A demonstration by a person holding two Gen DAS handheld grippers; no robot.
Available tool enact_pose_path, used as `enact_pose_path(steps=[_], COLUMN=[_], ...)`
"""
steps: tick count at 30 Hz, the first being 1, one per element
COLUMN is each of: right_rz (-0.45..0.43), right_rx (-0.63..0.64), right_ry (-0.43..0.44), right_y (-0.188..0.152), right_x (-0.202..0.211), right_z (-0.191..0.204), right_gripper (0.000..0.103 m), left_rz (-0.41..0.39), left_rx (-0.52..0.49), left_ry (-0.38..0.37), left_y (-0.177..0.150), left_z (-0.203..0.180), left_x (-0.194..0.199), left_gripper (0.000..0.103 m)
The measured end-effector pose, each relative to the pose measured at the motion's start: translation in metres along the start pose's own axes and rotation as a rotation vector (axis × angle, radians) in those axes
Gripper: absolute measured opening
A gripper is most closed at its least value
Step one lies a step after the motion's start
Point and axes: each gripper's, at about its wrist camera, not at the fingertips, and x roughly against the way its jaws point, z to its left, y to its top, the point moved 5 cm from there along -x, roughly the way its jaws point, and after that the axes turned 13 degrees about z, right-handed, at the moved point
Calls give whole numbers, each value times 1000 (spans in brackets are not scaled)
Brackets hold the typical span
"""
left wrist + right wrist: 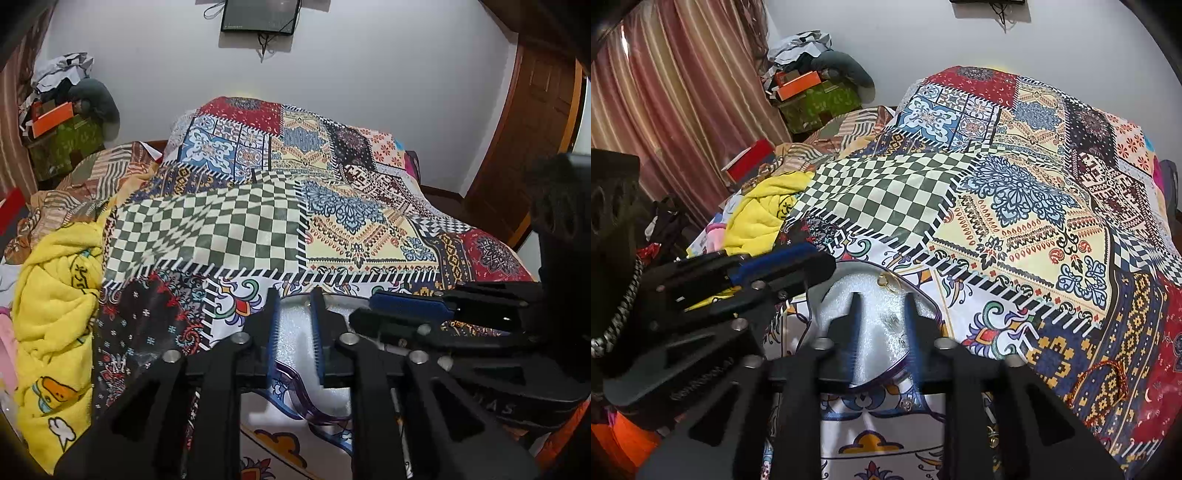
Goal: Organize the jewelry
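1. far left of the left wrist view: a yellow towel is bunched along the left edge of the patchwork bedspread; the right wrist view shows the same towel small at middle left, and above it striped curtains that the left view barely catches.
2. lower centre of the left wrist view: the left gripper stands with its blue-padded fingers spread, nothing between them, over the white foam of a jewelry tray with a purple rim. no jewelry on the foam can be made out from here.
3. right of that, the right gripper enters sideways from the right edge, its blue pad over the tray's upper right rim; from this side i cannot tell how its fingers stand.
4. the right wrist view answers it: the right gripper's fingers are apart, empty, straddling the foam. only this view shows gold rings lying at the tray's far rim, and a pale piece on the foam between the fingers, too blurred to name.
5. lower right of the right wrist view: a red braided bracelet lies on the bedspread, well apart from the tray.
6. room: the bedspread beyond the tray is open across the checkered patch; the two grippers crowd the tray's near side.
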Motion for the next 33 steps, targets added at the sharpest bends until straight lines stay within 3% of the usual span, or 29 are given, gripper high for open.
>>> enact_pose_path(steps=[3,15,23,28,33], right_rz=[-25,-115,-166,-169,-138], right_rx=[-3,-14,-28,-45,-95], right_ry=[-14,-81,-129,-167,-213], right_y=[-2,-16,-34,-51,-72], right_x=[10,64,100,113,119], right_z=[0,1,-5,-22,-55], right_gripper=[35,35,35,35,35], left_rz=[-19,-75,-96,-80,-5], left_rx=[12,5,-34,-49,-48], left_ry=[5,44,57,52,30], left_y=[2,-1,-13,-23,-38], left_z=[1,-13,-40,-60,-76], left_x=[11,63,89,90,70], left_gripper=[25,28,41,47,47])
